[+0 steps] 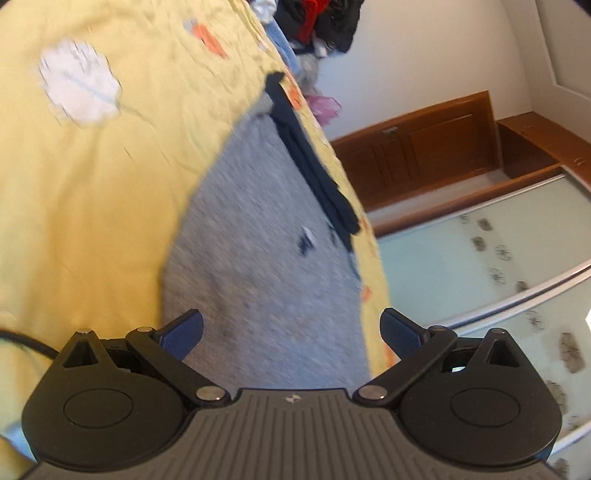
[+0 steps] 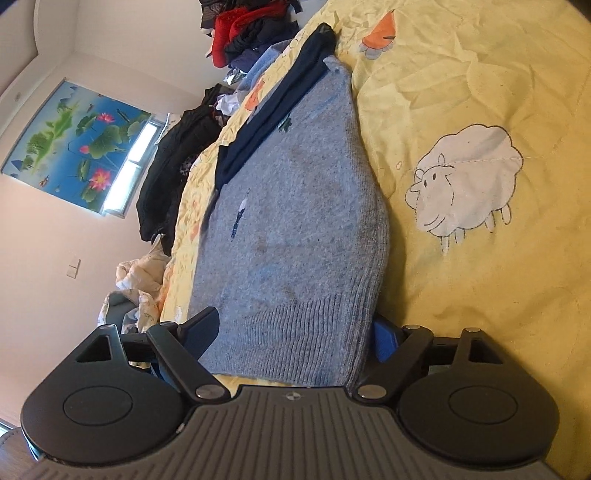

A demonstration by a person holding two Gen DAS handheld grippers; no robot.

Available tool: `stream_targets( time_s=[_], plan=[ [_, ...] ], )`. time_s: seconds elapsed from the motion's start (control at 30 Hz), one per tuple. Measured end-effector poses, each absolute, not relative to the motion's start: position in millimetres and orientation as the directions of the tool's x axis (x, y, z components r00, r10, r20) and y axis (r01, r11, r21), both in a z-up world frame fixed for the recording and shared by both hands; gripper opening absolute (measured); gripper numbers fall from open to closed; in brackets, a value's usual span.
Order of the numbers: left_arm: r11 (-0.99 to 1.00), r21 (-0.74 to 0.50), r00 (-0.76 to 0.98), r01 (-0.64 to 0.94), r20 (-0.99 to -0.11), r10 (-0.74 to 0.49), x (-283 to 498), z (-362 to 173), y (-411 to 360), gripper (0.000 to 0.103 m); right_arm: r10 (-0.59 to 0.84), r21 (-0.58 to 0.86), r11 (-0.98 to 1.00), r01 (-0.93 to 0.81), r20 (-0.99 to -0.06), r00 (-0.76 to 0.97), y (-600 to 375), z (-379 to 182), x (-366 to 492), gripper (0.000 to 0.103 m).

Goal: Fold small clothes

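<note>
A small grey knit sweater [image 2: 295, 221] with a dark navy part [image 2: 273, 107] along its far side lies on a yellow bedsheet [image 2: 480, 92]. My right gripper [image 2: 295, 332] is open, its fingers either side of the sweater's ribbed hem [image 2: 295, 332]; the right finger [image 2: 384, 339] sits partly under the hem's edge. In the left wrist view the same sweater [image 1: 266, 240] and its navy part [image 1: 314, 166] lie ahead. My left gripper [image 1: 291, 332] is open and empty, just above the sweater's near edge.
The sheet has a sheep print [image 2: 465, 184] to the right of the sweater. A pile of dark and red clothes [image 2: 251, 33] sits at the bed's far end, with more dark clothes [image 2: 173, 166] along the left side. A wooden cabinet [image 1: 424, 155] and glass sliding doors [image 1: 498, 277] stand beyond the bed.
</note>
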State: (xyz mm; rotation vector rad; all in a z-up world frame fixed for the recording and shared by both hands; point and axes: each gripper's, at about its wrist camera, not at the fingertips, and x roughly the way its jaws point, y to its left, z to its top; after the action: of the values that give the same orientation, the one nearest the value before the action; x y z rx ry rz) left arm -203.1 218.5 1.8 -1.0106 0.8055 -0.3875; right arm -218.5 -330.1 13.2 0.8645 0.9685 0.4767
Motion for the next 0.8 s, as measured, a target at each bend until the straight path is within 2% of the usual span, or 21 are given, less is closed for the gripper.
stream_targets(
  time_s=[0.2, 0.3, 0.4, 0.47, 0.5, 0.53, 0.6, 0.67, 0.7, 0.77, 0.8],
  plan=[
    [0.637, -0.761, 0.637, -0.122, -0.552, -0.538, -201.9, 10.0, 222.0, 0.102, 0.69, 0.805, 0.593, 0.015, -0.518, 0.506, -332.5, 12.4, -222.5, 0.087],
    [0.646, -0.757, 0.635, -0.099, -0.548, -0.544, -203.0, 10.0, 213.4, 0.102, 0.69, 0.805, 0.594, 0.013, -0.517, 0.507, -331.6, 12.9, -221.9, 0.088],
    [0.525, -0.847, 0.592, -0.076, -0.462, -0.66, -199.3, -5.2, 204.2, 0.102, 0.689, 0.802, 0.597, 0.01, -0.519, 0.506, -329.2, 13.7, -221.0, 0.09],
    [0.532, -0.845, 0.586, -0.057, -0.459, -0.667, -202.5, -5.6, 196.4, 0.095, 0.69, 0.803, 0.596, 0.012, -0.52, 0.505, -329.0, 14.0, -220.2, 0.09],
    [0.543, -0.838, 0.573, -0.061, -0.474, -0.668, -201.6, -6.0, 193.9, 0.075, 0.691, 0.804, 0.594, 0.013, -0.518, 0.504, -329.6, 13.9, -220.7, 0.09],
    [0.545, -0.835, 0.55, -0.08, -0.493, -0.674, -200.1, -9.5, 193.1, 0.042, 0.692, 0.805, 0.593, 0.013, -0.518, 0.503, -330.3, 13.8, -221.3, 0.09],
    [0.57, -0.812, 0.51, -0.129, -0.547, -0.663, -196.9, -19.0, 193.9, 0.015, 0.694, 0.805, 0.594, 0.01, -0.518, 0.5, -330.6, 13.4, -222.1, 0.087],
    [0.544, -0.825, 0.509, -0.153, -0.537, -0.673, -197.0, -25.8, 199.9, 0.013, 0.693, 0.802, 0.597, 0.007, -0.52, 0.499, -331.6, 13.0, -222.7, 0.085],
    [0.548, -0.822, 0.512, -0.155, -0.541, -0.667, -197.1, -25.3, 201.6, 0.01, 0.693, 0.803, 0.597, 0.006, -0.519, 0.5, -332.5, 12.8, -222.6, 0.081],
    [0.588, -0.795, 0.513, -0.151, -0.572, -0.641, -195.7, -20.6, 201.1, 0.007, 0.671, 0.787, 0.617, 0.023, -0.54, 0.508, -335.1, 9.8, -222.5, 0.053],
    [0.608, -0.78, 0.513, -0.147, -0.586, -0.627, -194.1, -17.4, 200.7, 0.006, 0.656, 0.767, 0.64, 0.038, -0.572, 0.493, -334.8, 6.2, -220.5, 0.018]
  ],
)
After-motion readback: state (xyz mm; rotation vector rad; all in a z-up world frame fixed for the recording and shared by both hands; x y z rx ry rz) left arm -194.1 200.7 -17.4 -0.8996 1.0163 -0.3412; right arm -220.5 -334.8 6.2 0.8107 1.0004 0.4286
